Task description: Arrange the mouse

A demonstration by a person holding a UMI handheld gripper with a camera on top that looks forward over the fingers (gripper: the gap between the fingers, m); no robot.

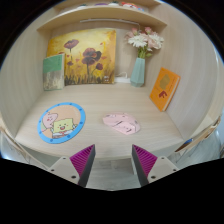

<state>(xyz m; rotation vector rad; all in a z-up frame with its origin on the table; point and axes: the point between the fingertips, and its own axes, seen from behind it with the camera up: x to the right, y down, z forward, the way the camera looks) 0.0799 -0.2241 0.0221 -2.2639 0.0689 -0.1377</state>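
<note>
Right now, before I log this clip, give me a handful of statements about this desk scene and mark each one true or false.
1. The tongs are open with nothing between them. True.
2. A vase of flowers stands at the back of the desk. True.
3. The round cartoon mat lies between the fingers. False: it lies on the desk beyond them, off to one side.
4. The flower painting lies flat on the desk. False: it stands upright against the back wall.
5. The orange card leans against the side wall. True.
</note>
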